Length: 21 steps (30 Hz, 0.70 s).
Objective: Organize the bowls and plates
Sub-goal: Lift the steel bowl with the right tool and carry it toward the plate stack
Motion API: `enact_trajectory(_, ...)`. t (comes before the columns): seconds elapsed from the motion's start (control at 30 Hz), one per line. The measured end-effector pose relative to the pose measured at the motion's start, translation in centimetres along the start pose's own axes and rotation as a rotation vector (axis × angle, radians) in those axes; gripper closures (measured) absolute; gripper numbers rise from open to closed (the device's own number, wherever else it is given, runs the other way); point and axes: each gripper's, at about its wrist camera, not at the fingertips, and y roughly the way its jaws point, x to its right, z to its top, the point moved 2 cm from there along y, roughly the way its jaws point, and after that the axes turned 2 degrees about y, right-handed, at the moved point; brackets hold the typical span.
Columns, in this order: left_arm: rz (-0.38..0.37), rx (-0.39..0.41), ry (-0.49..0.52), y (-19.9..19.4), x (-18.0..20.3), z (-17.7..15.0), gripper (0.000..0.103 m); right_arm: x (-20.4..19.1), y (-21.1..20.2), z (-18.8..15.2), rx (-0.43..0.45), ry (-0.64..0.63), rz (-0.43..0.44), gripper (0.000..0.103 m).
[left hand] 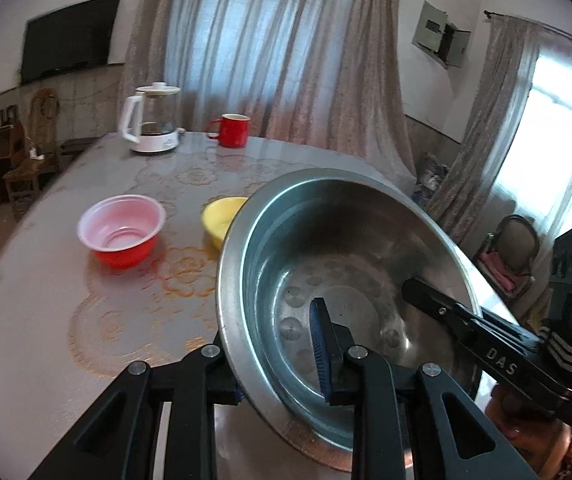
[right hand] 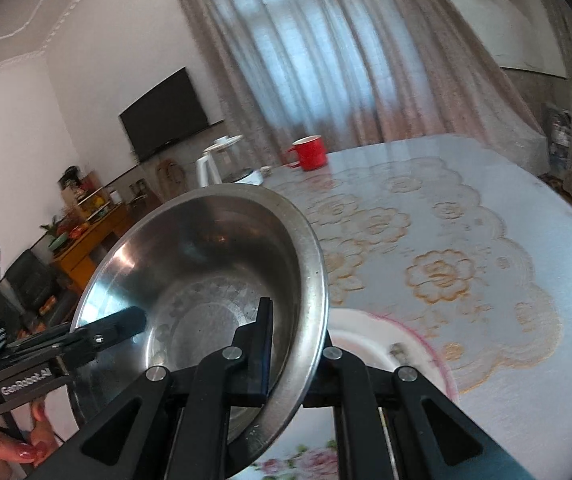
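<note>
Left tongs (left hand: 286, 356) clamp the near rim of the steel bowl (left hand: 346, 264), one finger inside, one outside. Right tongs (right hand: 290, 354) pinch the opposite rim the same way, jaws narrow on the metal. The bowl is held tilted above the near edge of the table (left hand: 45, 340), partly over a white pink-rimmed plate (right hand: 370, 340). Mid-table sit a red bowl (left hand: 123, 232) and a yellow bowl (left hand: 221, 218), apart. At the far edge stand a kettle (left hand: 151, 120) and a red mug (left hand: 231, 130).
</note>
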Motion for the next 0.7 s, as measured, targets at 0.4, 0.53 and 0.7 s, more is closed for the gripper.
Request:
enact_trajectory(0.4,0.075,-0.010,-0.075,-1.9,-4.7,-3.1,0.078,-3.9,2.7,-2.2,-0.090,-0.023,0.056,0.095)
enact_trajectory(0.53,0.101,-0.019,-0.121,-2.4,-6.9,-4.3,0.078,-5.7,3.6,-3.2,-0.124,-0.040,0.085,0.095)
enact_trajectory(0.7,0.127,-0.032,-0.164,-2.6,-9.1,-5.4,0.078,-7.2,5.1,-4.0,-0.168,-0.047,0.111,0.095)
